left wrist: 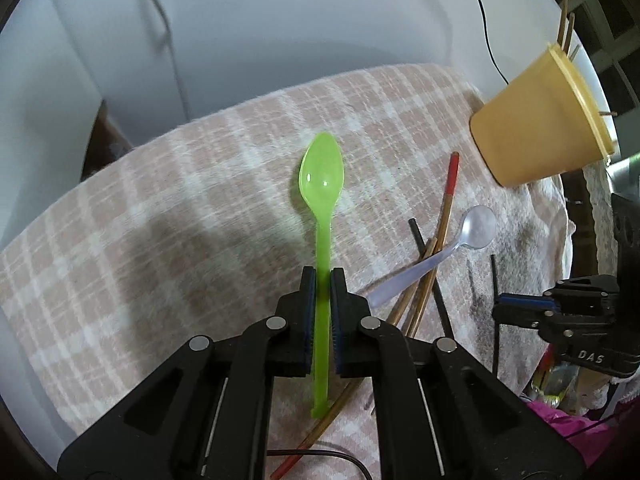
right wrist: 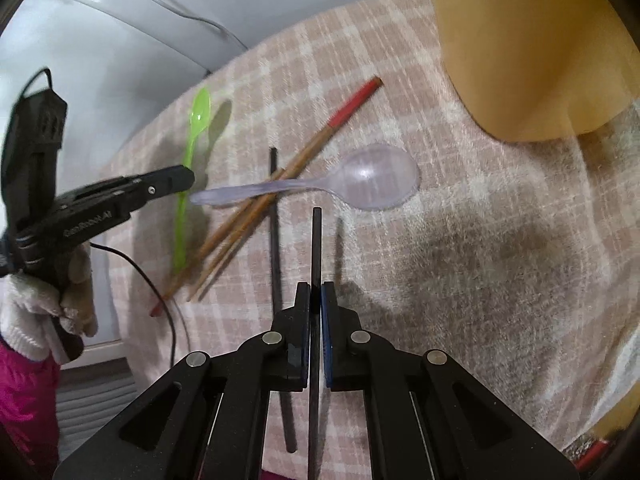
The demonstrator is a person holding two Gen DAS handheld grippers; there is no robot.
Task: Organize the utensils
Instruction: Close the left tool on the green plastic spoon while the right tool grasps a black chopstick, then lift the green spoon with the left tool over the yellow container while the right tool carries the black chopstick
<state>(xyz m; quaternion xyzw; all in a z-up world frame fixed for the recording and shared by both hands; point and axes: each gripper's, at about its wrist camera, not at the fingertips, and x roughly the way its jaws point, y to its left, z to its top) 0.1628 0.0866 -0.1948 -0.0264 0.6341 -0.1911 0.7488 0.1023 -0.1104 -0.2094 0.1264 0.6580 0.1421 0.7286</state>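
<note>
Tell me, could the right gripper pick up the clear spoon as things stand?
Probably not yet: the right gripper is shut on a black chopstick. The clear spoon lies uncovered just ahead.

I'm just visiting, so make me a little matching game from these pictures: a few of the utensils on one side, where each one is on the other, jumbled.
Things:
1. green spoon
2. black chopstick
3. clear spoon
4. yellow cup

Places:
A. lying across the brown chopsticks
B. clamped in the left gripper
C. standing on the checked cloth, sticks inside
D. clamped in the right gripper

Pairs: 1-B, 2-D, 3-A, 4-C
</note>
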